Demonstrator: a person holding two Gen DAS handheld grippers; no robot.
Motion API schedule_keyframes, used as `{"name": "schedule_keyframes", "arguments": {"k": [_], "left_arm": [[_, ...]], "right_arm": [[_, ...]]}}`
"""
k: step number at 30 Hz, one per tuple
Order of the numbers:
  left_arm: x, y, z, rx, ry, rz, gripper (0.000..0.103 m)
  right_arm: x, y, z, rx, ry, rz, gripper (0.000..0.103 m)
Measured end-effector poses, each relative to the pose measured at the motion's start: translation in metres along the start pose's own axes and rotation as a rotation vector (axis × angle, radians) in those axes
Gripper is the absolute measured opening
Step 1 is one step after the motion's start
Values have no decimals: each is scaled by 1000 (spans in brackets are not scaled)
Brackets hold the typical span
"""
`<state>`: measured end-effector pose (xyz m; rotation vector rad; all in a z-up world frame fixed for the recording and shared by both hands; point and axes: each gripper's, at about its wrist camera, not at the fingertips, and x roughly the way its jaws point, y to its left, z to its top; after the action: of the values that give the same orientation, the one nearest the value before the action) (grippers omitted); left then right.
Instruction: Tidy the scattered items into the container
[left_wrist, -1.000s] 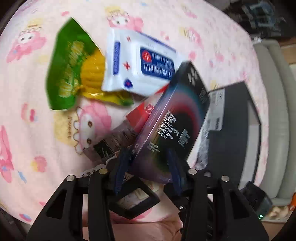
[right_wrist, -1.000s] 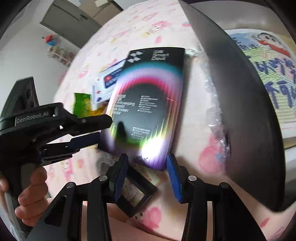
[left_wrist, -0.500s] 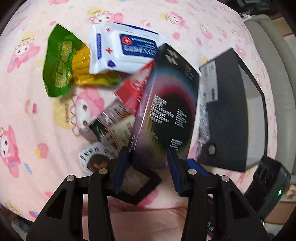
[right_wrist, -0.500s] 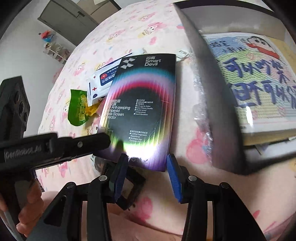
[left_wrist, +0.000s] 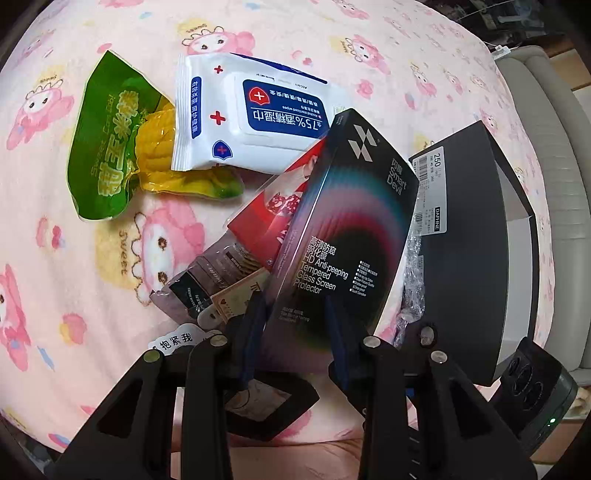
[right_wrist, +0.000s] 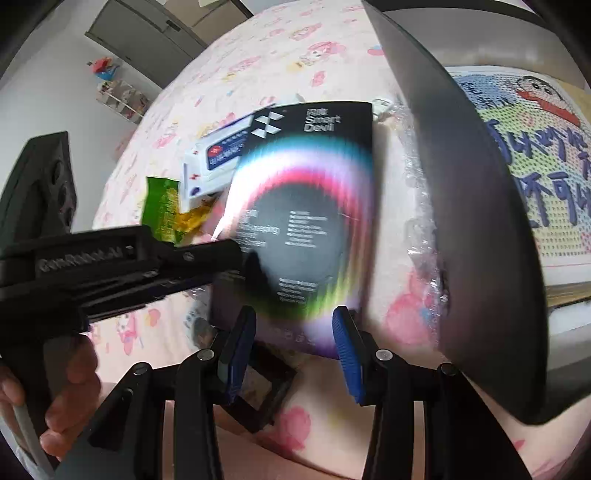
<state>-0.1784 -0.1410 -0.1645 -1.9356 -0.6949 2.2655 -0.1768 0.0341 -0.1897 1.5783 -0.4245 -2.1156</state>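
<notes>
Screen protector box: the black Smart Devil screen protector box (left_wrist: 343, 236) is lifted and tilted above the pink cartoon bedspread (left_wrist: 74, 295), its lower end between the jaws of both grippers, just left of the dark container (left_wrist: 472, 240).
Left gripper: the left gripper (left_wrist: 295, 325) has its jaws closing on the box's lower end; the pads look pressed on it.
Right gripper: the right gripper (right_wrist: 293, 332) has jaws closing, blue pads either side of the box's bottom edge; I cannot tell whether they touch it.
Risk, slip: held only at one end, the flat glossy box could probably pivot or slide out as grip passes between hands.
Risk, rim: its far corner may catch the container's near wall, or drag the crinkled clear plastic wrap (left_wrist: 413, 280) along.
Container contents: a cartoon-print book (right_wrist: 532, 158) already lies inside, so room is shallow.
Still scattered: alcohol wipes pack (left_wrist: 251, 114), green corn packet (left_wrist: 114, 155), red packet (left_wrist: 273, 218), brown sachet (left_wrist: 207, 280).
</notes>
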Motion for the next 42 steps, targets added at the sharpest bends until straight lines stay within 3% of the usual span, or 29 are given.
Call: {"name": "schedule_keyframes", "arguments": {"k": [4, 8, 14, 20, 26, 29, 32, 34, 36, 38, 41, 42], "left_arm": [[1, -8, -14, 40, 38, -39, 32], [-8, -7, -28, 51, 54, -92, 32], [-19, 1, -34, 13, 19, -107, 32], [-5, 1, -30, 7, 52, -39, 32], [-2, 2, -32, 8, 66, -22, 32], [-8, 3, -35, 8, 50, -40, 32], [-10, 6, -38, -1, 50, -49, 32], [-8, 8, -40, -4, 66, -36, 32], [-3, 7, -43, 7, 86, 1, 32], [-2, 4, -46, 27, 92, 20, 36], [-6, 3, -52, 48, 93, 27, 37], [-7, 4, -54, 46, 95, 25, 37]], "right_arm": [[1, 20, -2, -46, 32, 48, 37], [-6, 35, -12, -124, 52, -13, 37], [-18, 5, -14, -95, 28, -111, 37], [-7, -10, 2, -10, 21, -10, 37], [-20, -19, -3, 12, -7, -72, 37], [-20, -35, -2, 57, -3, -18, 37], [-18, -32, -1, 39, 14, -26, 37], [-15, -26, 0, 12, 31, -47, 44], [-9, -20, 1, -19, 47, -44, 65], [-3, -11, 1, -33, 50, -57, 76], [0, -5, -1, -50, 41, -85, 78], [0, -5, -2, -59, 39, -52, 72]]}}
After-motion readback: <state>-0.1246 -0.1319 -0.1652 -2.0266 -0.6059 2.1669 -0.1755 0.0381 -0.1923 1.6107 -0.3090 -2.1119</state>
